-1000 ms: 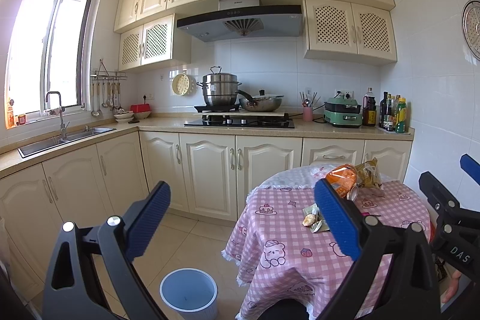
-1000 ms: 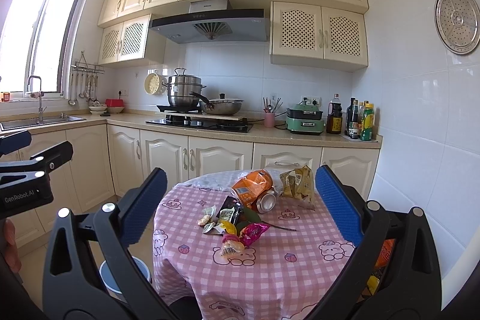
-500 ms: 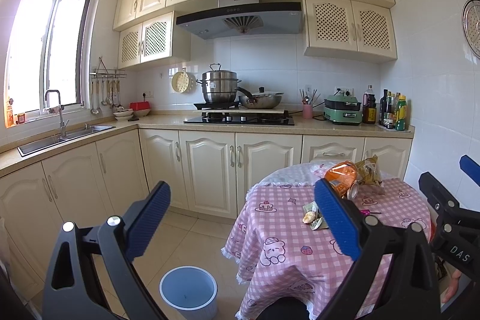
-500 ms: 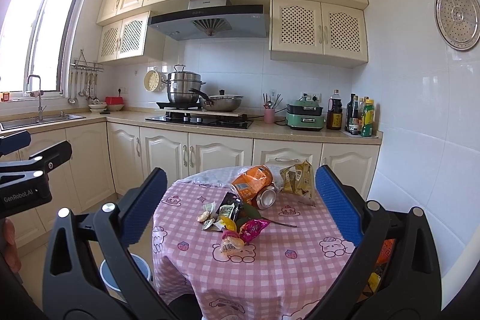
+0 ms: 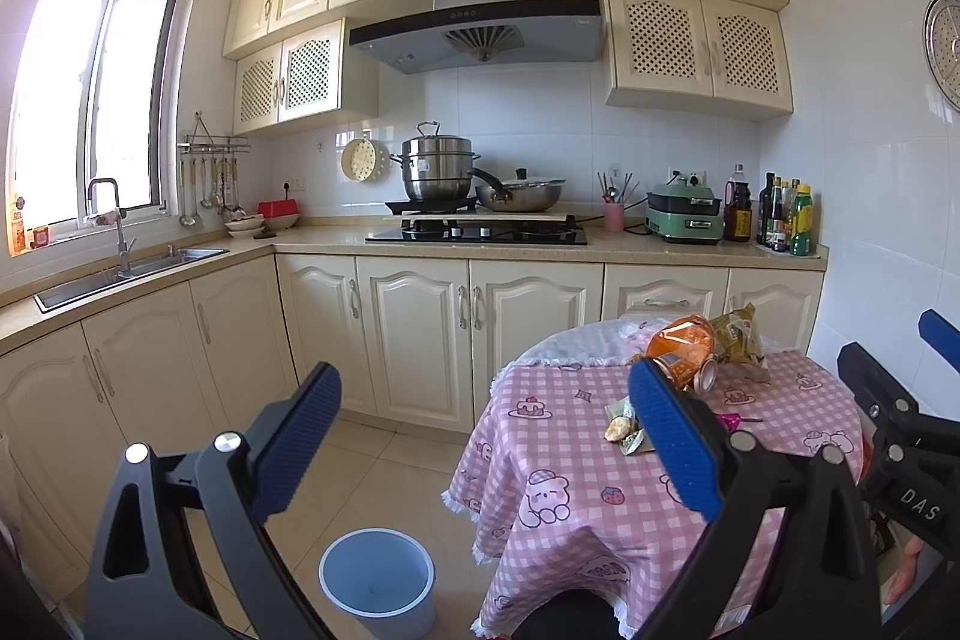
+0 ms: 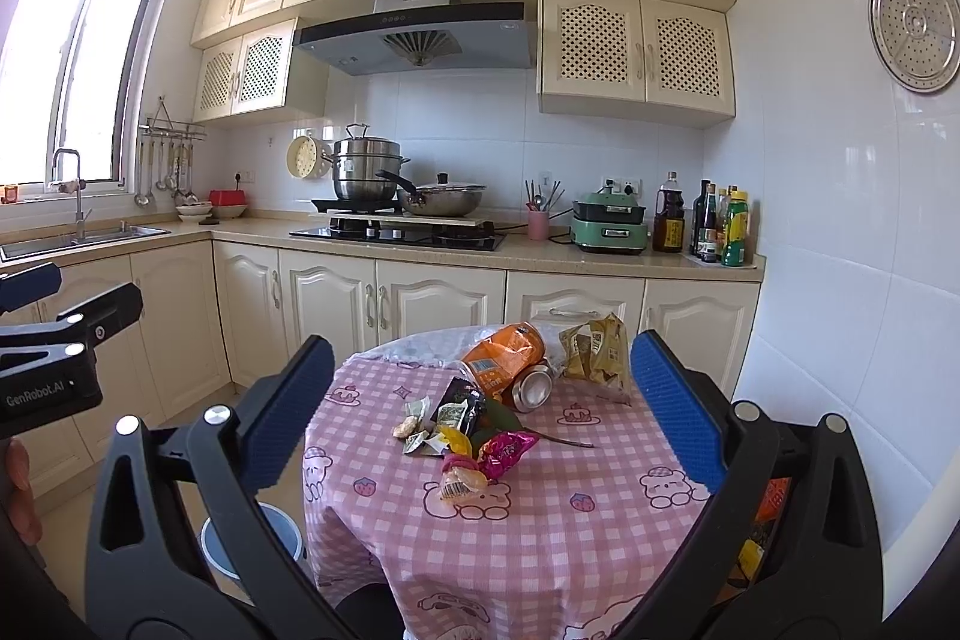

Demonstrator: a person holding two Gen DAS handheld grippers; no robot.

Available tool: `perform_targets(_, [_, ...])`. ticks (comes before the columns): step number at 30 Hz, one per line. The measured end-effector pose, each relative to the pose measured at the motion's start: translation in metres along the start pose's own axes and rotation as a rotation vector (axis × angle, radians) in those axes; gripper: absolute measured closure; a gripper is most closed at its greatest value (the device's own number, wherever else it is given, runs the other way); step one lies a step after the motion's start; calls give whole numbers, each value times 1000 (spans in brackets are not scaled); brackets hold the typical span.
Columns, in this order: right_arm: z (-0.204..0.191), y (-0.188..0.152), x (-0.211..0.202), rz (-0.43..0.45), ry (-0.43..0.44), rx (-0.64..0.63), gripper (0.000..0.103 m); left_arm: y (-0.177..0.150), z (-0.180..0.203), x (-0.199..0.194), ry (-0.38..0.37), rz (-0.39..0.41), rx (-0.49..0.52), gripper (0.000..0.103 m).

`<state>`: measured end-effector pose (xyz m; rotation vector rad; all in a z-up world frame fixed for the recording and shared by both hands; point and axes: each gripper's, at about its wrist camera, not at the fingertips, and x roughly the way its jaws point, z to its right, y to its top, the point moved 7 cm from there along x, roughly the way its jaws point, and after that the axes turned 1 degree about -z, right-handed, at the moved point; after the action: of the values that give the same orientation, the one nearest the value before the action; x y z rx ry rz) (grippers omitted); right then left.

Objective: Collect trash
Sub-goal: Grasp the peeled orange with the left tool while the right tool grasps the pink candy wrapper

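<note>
From the left wrist view we look across the kitchen with our left gripper (image 5: 480, 436) spread wide and holding nothing. Low on the floor, just beside the draped round table (image 5: 576, 460), stands the pale blue waste bin (image 5: 377, 577), open-topped, with nothing visible inside. Only part of the litter shows here: the orange snack bag (image 5: 681, 343), a tan wrapper (image 5: 741, 337) behind it, and a few scraps near the right finger. We judge that collecting has not begun; we are at the approach, and this view tells us where the trash must end up.

From the right wrist view our right gripper (image 6: 480, 412) is likewise fully parted and empty, aimed squarely at the table. Here the whole pile lies open to us: the orange snack bag (image 6: 501, 358) touching a tipped drink can (image 6: 534, 387), a dark packet (image 6: 461, 409), a magenta wrapper (image 6: 504, 451) and a small barcoded packet (image 6: 462, 481) nearest us. The bin is mostly hidden behind our left finger.

The next move, we think, calls for lowering the right gripper onto the nearest piece, probably the barcoded packet or magenta wrapper, closing gently on thin crinkly film, then carrying it left and down to the bin. The can may roll if nudged.
</note>
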<state>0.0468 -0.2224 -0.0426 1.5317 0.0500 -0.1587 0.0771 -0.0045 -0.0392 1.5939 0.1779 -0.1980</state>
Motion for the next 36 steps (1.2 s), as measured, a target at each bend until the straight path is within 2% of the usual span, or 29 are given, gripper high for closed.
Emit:
perform_targets(7, [6, -6, 7, -34, 3, 24, 6, -6, 1, 6, 1, -22, 4, 8])
perform_targets(13, [22, -25, 28, -103, -19, 57, 6, -20, 7, 31, -5, -89, 22, 8])
perform_targets(17, [40, -48, 50, -184, -27, 103, 6, -37, 22, 57, -62, -163, 44, 8])
perform_targets(22, [63, -81, 83, -282, -67, 135, 6, -73, 51, 105, -147, -302, 101, 8])
perform_targets(28, [82, -112, 125, -376, -86, 159, 6, -103, 73, 156, -242, -425, 98, 9])
perform_targets(30, [83, -119, 142, -406, -59, 163, 6, -108, 80, 172, -271, -449, 87, 9])
perform_targets(35, [75, -127, 184, -465, 31, 224, 6, -110, 85, 192, -266, -458, 91, 9])
perform_targets(36, [74, -128, 191, -477, 50, 242, 6, -109, 84, 196, -271, -463, 86, 15])
